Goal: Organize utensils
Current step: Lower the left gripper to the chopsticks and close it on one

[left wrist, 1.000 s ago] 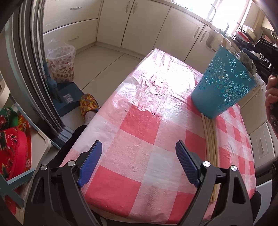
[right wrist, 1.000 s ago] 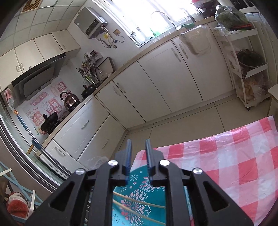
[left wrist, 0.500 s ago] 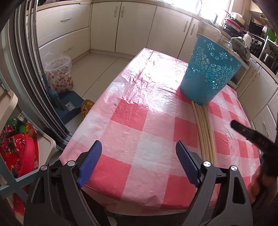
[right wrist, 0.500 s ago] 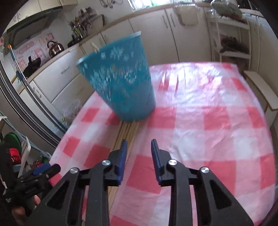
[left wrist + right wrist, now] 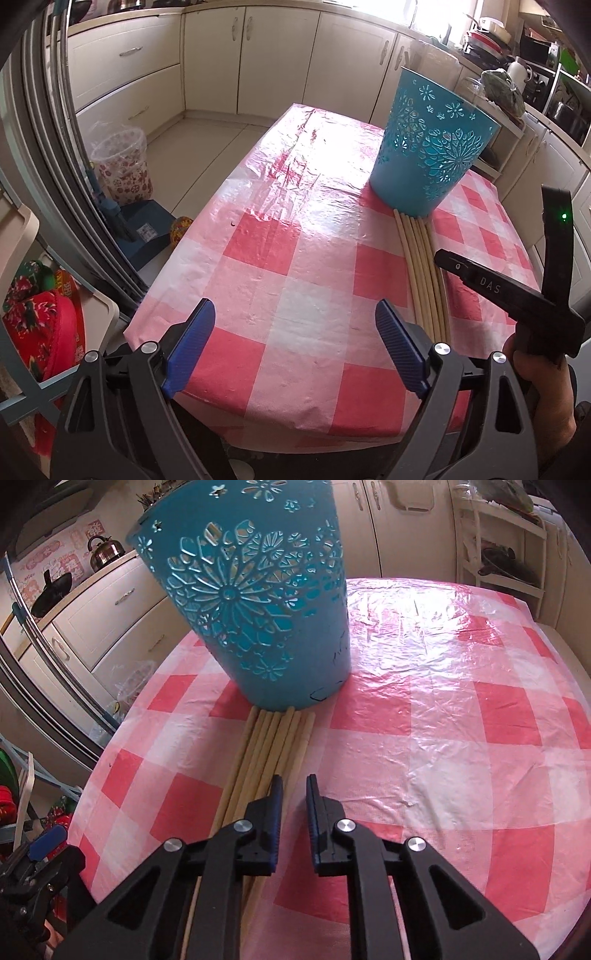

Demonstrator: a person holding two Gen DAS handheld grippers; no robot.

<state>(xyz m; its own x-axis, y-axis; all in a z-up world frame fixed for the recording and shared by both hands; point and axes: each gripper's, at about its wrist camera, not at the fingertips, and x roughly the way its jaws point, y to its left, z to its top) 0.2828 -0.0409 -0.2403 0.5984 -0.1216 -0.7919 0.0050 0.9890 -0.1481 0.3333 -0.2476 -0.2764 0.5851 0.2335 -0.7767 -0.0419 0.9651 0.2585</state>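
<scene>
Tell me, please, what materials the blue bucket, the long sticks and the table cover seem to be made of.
Blue bucket: probably moulded plastic, matte, with cut-out flower holes.
Long sticks: likely pale bare wood or bamboo, unvarnished.
Table cover: apparently thin plastic sheet, glossy and wrinkled.

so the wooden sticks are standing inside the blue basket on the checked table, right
Not quite. The wooden sticks lie flat on the checked table, side by side, their far ends at the foot of the blue basket, not standing inside it. The right wrist view shows this most clearly.
</scene>
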